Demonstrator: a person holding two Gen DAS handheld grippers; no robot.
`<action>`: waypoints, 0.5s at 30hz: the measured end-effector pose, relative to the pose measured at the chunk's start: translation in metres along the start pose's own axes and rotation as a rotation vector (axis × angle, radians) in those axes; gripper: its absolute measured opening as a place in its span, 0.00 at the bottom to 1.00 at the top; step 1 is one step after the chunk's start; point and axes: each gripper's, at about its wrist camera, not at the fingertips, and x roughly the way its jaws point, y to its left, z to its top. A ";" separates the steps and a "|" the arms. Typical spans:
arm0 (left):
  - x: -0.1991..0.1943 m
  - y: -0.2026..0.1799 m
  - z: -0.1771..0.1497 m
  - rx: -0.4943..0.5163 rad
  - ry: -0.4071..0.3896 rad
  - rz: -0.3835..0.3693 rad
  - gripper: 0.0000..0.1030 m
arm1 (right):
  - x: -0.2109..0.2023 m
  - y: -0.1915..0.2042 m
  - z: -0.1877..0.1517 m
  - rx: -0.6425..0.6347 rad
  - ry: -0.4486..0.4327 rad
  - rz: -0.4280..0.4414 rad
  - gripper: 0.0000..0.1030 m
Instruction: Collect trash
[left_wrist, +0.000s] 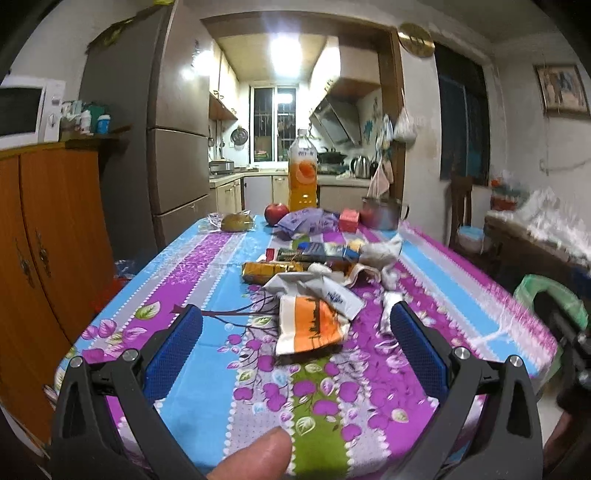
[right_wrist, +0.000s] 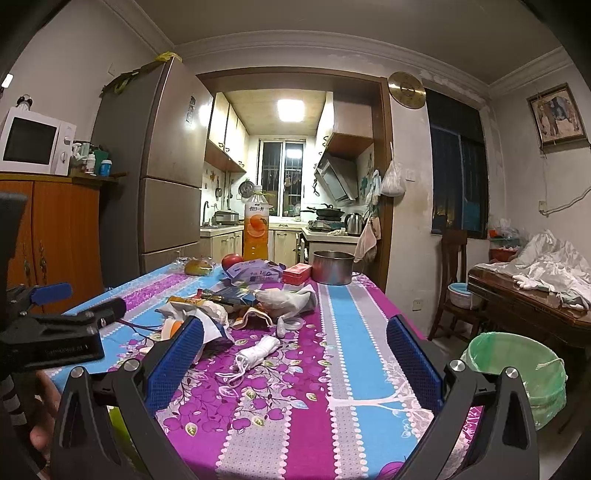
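A table (right_wrist: 373, 332) under a purple, blue and white flowered cloth fills both views, with a fridge (right_wrist: 162, 162) and an orange cabinet (left_wrist: 55, 229) to its left and a kitchen doorway behind. On the floor off the table's right edge stands a bin (right_wrist: 517, 373) lined with a green bag. At the far end of the table are a steel pot (right_wrist: 332, 266), a juice bottle (right_wrist: 254, 229), a red box (right_wrist: 296, 274), an apple (right_wrist: 232, 260) and a purple packet (right_wrist: 255, 272). The trash lies in a heap around the middle of the table: an orange-and-white wrapper (left_wrist: 310, 326) nearest the left gripper (left_wrist: 295, 326), a white carton (left_wrist: 321, 291) touching it behind, a yellow pack (left_wrist: 269, 269), a dark box (left_wrist: 317, 252) and crumpled white tissue (left_wrist: 384, 251). A folded white mask (right_wrist: 255, 356) lies apart from the heap, close before the right gripper (right_wrist: 295, 343). Both grippers hover above the near end of the table with jaws spread wide and nothing between the blue pads (left_wrist: 177, 347). A fingertip (left_wrist: 255, 456) shows at the bottom of the left view.
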 end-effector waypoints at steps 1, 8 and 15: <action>0.000 0.001 0.000 0.000 0.000 0.003 0.95 | 0.001 0.001 -0.001 -0.002 0.002 0.000 0.96; 0.009 -0.006 0.001 0.047 0.051 0.038 0.95 | 0.005 0.004 -0.004 -0.009 0.008 0.001 0.96; 0.015 -0.007 -0.003 0.069 0.083 0.043 0.95 | 0.011 0.005 -0.008 -0.015 0.018 0.003 0.96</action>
